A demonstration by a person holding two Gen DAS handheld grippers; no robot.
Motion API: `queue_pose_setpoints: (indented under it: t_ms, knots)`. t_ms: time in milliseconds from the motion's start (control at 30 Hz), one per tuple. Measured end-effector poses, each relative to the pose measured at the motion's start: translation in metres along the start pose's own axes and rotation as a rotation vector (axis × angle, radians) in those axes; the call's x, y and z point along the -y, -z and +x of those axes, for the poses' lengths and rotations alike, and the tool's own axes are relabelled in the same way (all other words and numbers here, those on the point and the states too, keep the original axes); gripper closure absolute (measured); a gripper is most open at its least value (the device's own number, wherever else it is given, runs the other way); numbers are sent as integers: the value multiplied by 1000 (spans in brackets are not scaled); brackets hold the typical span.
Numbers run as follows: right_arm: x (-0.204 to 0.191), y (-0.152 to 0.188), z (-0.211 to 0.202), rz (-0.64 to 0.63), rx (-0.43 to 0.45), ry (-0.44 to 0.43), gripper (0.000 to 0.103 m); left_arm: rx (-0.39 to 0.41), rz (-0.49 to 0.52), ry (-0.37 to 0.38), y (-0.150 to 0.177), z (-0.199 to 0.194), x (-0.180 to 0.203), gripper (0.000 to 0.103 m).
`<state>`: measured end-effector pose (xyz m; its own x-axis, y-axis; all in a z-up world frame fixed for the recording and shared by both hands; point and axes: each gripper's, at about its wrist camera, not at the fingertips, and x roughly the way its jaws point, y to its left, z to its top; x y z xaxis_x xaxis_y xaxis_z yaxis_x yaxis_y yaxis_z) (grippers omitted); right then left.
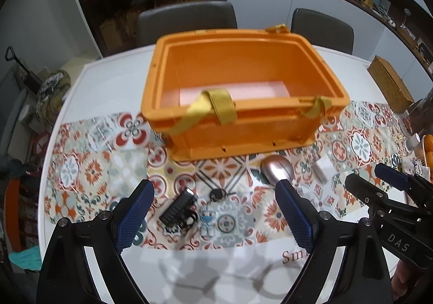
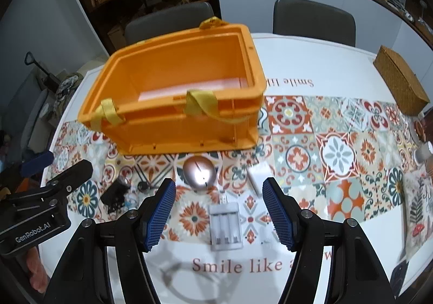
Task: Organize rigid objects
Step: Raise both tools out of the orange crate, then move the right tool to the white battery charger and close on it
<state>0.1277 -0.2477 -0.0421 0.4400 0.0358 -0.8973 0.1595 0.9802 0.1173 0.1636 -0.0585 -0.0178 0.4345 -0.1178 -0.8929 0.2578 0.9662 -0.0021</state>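
Task status: sorting not yet started; crate holds no items.

The orange crate (image 1: 243,87) stands far on the table (image 2: 311,60), apparently empty. The mouse (image 2: 199,172), battery charger (image 2: 226,225), black gadget (image 1: 177,209) and keys (image 1: 217,194) lie near, unsorted. The left gripper (image 1: 213,218) and right gripper (image 2: 219,212) are both open, holding nothing.

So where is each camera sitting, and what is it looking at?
Left wrist: on the left gripper, looking down at the black gadget and orange crate; its blue fingers show.
Right wrist: on the right gripper, above the white charger; its fingers show.
Both see the crate, silver mouse, and each other's gripper.
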Motion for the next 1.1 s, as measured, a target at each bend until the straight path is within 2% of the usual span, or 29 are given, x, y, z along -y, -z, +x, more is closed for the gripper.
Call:
queue_pose_setpoints:
  t_ms: [233,567,767,1100]
  knots:
    - [8,19,5,29,-13,26,36,-28,19,38,17,14,5,11]
    - [28,51,11,117,-53,50,36,-23,126,83,36,22,29,11]
    - [40,66,15,155,-74,50,36,-46,152,115,44,29,40,11]
    - [36,83,35,132,-136,29,36,-92,134,78,65,44,34,11]
